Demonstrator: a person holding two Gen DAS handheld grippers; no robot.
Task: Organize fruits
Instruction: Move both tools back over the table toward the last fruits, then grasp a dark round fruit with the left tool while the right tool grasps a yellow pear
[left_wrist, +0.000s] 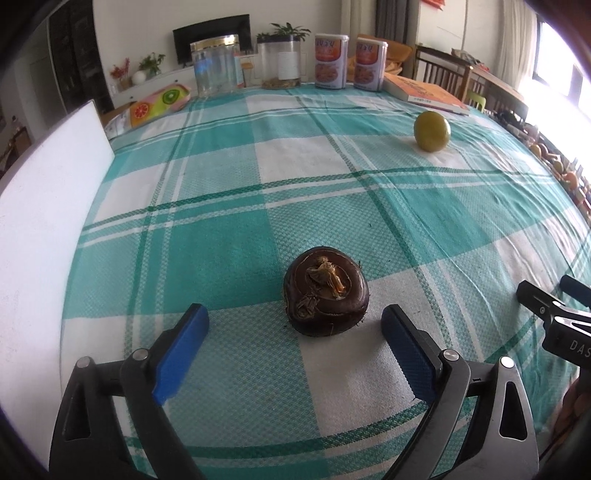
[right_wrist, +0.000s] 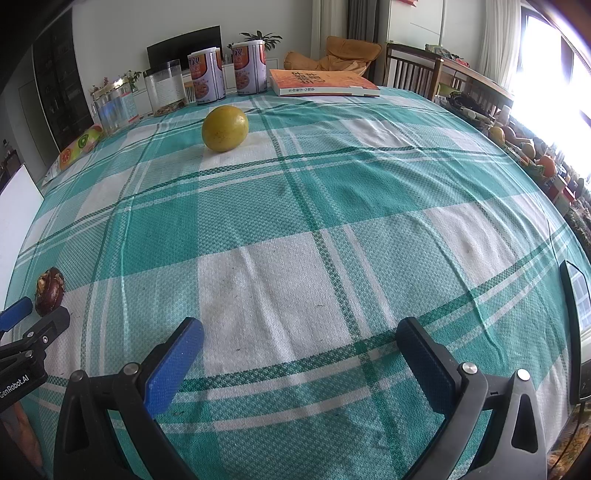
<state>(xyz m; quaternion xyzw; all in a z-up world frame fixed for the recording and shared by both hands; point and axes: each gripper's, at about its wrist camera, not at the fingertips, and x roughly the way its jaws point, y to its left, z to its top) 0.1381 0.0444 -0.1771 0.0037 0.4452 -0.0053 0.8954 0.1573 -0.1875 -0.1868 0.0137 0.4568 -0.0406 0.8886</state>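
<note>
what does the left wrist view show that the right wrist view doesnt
Only the left wrist view: the dark brown round fruit seen close up, lying between the open left tool pads, touching neither.
Only the right wrist view: the black flat phone-like device at the table's right edge, and the open, empty right tool.
Both: the yellow-green round fruit, orange book, two printed cans and green-and-white checked tablecloth.

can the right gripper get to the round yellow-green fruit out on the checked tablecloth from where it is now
Probably yes. The right gripper is open with nothing between its blue pads, and only bare teal-and-white checked tablecloth lies between it and the round yellow-green fruit. It would have to travel well forward.
</note>
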